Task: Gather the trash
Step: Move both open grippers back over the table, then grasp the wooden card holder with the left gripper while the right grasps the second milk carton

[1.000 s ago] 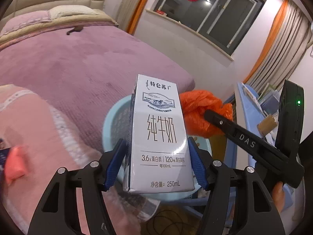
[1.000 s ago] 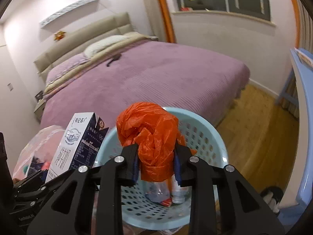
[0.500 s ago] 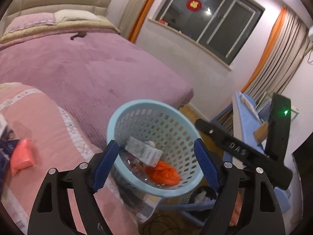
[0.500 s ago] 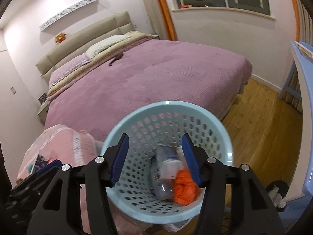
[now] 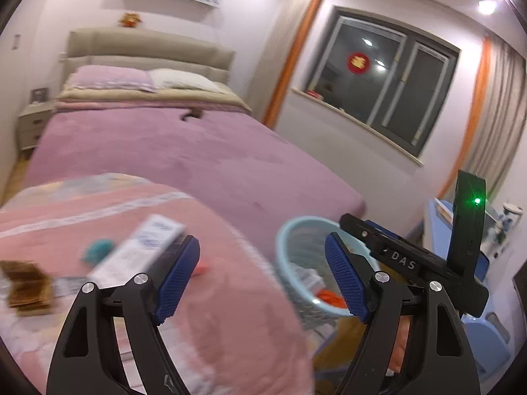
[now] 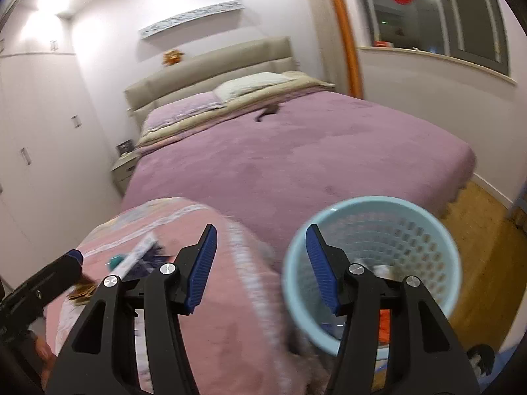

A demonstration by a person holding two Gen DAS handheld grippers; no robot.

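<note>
In the left wrist view the left gripper (image 5: 263, 283) fills the lower middle of the frame, its blue-padded fingers (image 5: 176, 276) spread wide with nothing between them. At the lower right of centre stands a light blue perforated basket (image 5: 298, 230), partly behind the right-hand finger; inside it show a white carton (image 5: 311, 278) and a crumpled orange bag (image 5: 329, 296). The basket sits just beside a pink quilted cover (image 5: 230, 296) that takes up the lower left. On that cover, blurred by motion, lie a white and blue box (image 5: 145, 250), a small teal item (image 5: 98, 250) beside it, and a brownish stack (image 5: 26, 283) at the far left edge. The other tool, black with the letters DAS and a green light, crosses the right side of the frame.

In the right wrist view the right gripper (image 6: 260, 270) sits low in the middle, its fingers likewise held apart and empty. The basket (image 6: 411, 207) is at the lower right, its near rim behind the right-hand finger, with orange (image 6: 383, 324) and pale scraps visible at the bottom. The box (image 6: 138, 256) and the teal item (image 6: 117, 260) lie at the lower left on the pink cover (image 6: 230, 312). A bed with a purple spread (image 6: 313, 151) fills the middle of both views, with a small dark object (image 6: 266, 112) lying near the pillows. Wooden floor (image 6: 474, 210) shows at the right.
</note>
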